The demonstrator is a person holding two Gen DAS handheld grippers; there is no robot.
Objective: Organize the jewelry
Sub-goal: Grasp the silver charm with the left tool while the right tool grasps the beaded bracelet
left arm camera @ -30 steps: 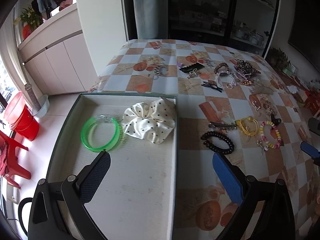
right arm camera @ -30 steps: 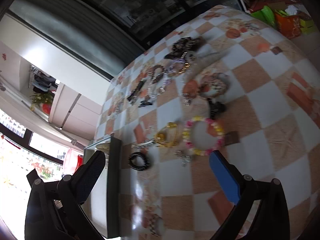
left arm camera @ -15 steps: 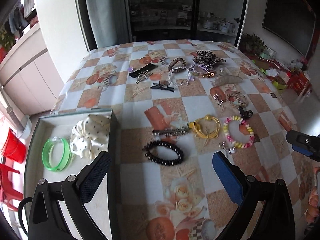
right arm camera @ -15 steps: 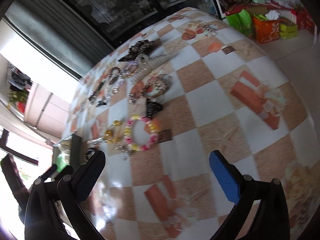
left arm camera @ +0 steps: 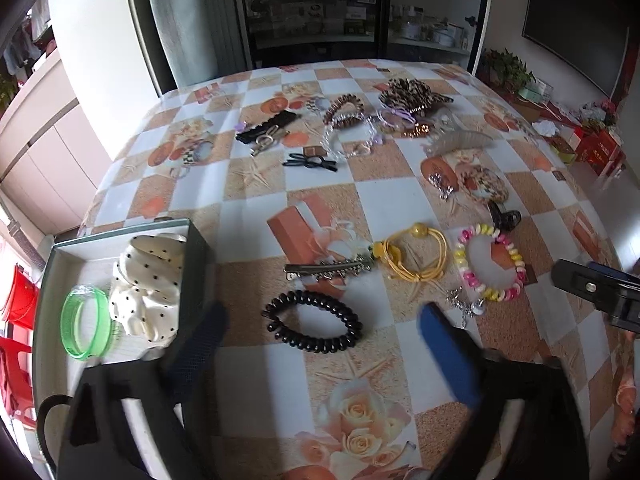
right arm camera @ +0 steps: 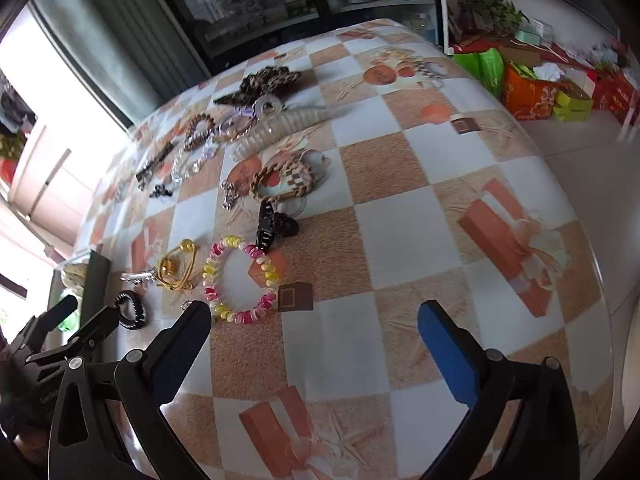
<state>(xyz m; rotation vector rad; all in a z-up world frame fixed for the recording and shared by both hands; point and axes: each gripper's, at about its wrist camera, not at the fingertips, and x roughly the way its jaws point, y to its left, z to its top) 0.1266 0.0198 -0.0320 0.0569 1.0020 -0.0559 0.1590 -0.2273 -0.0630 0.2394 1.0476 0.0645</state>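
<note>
A black spiral hair tie [left arm camera: 312,326] lies on the checked tablecloth, just beyond and between the fingers of my left gripper [left arm camera: 320,332]; its jaws are closing, and the pads do not touch the tie. Beyond it lie a silver hair clip [left arm camera: 330,270], a yellow hair tie [left arm camera: 412,256] and a pink-and-yellow bead bracelet [left arm camera: 490,266]. The grey tray [left arm camera: 196,264] at the left holds a green bangle [left arm camera: 84,328] and a white dotted scrunchie [left arm camera: 148,284]. My right gripper [right arm camera: 314,332] hovers open, with nothing between its fingers, near the bead bracelet [right arm camera: 240,280].
Several more hair ties, clips and bracelets [left arm camera: 348,120] are spread over the far half of the table. A black claw clip [right arm camera: 274,224] lies beyond the bead bracelet. The table's right edge [right arm camera: 600,264] drops to a floor with coloured boxes [right arm camera: 532,92].
My left gripper swung right from above the tray to the black spiral tie and its fingers drew in a little. The right view turned and sank toward the bead bracelet.
</note>
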